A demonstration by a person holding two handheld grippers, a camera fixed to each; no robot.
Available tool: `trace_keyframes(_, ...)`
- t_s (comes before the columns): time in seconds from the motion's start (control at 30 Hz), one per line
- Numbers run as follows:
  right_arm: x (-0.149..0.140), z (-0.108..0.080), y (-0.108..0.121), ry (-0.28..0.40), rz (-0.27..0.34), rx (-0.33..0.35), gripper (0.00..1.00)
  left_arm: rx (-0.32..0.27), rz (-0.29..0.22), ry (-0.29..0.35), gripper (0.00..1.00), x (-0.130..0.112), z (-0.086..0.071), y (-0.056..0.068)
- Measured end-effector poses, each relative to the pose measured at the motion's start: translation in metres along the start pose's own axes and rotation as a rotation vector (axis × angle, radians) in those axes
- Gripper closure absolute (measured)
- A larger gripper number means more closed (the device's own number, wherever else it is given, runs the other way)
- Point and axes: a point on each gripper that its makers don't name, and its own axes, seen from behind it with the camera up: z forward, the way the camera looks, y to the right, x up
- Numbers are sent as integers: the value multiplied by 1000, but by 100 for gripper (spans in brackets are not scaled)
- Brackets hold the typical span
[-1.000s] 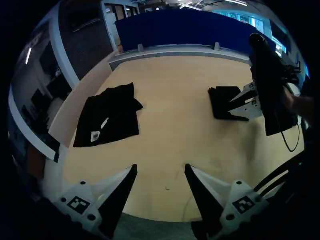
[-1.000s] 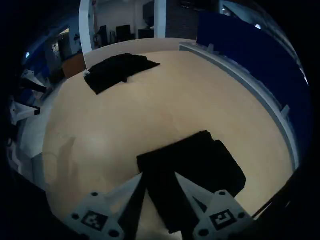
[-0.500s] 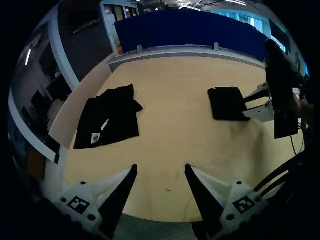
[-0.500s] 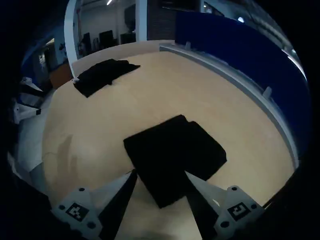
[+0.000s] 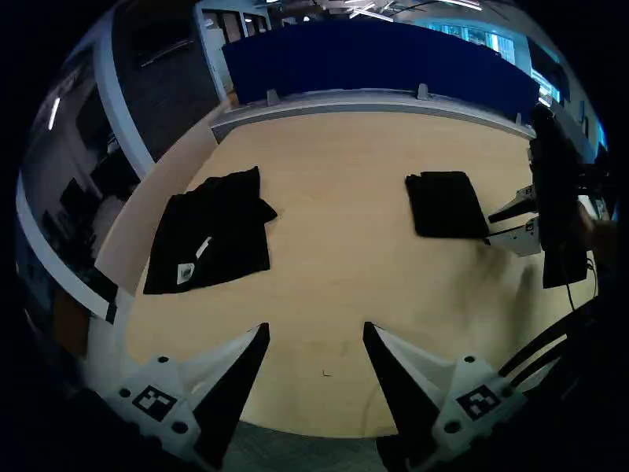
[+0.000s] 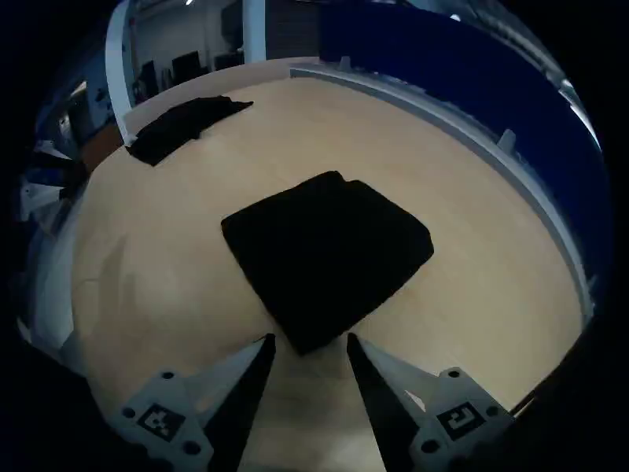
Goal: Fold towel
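Note:
A folded black towel (image 6: 326, 252) lies flat on the light wooden table (image 6: 157, 236), its near corner just at the tips of my right gripper (image 6: 310, 340), which is open and grips nothing. The left gripper view has this towel (image 5: 446, 203) at the right, with the right gripper (image 5: 511, 224) beside it and a dark-sleeved arm (image 5: 558, 204) behind. A second black towel (image 5: 208, 232), loosely folded with a white label, lies at the left. My left gripper (image 5: 314, 329) is open over bare table near the front edge. The right gripper view places that second towel (image 6: 181, 126) far back left.
A blue partition (image 5: 369, 55) runs along the table's far edge. A black cable (image 5: 578, 279) hangs at the right by the arm. Bare tabletop (image 5: 338, 236) spreads between the two towels. Office furniture stands beyond the table's left edge.
My right gripper has let go of the folded towel and drawn back, so the towel now lies ahead of its tips. My left gripper has barely moved.

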Motion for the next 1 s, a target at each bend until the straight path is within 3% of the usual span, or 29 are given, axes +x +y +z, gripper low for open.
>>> trace_keyframes(0.63,-7,5,0,12,41,-7,90,-4,2,-2,12,0,1,2)
trace_keyframes(1.0,8,0,15,50,31,-30,95,-16,7,-3,12,2,5,5)
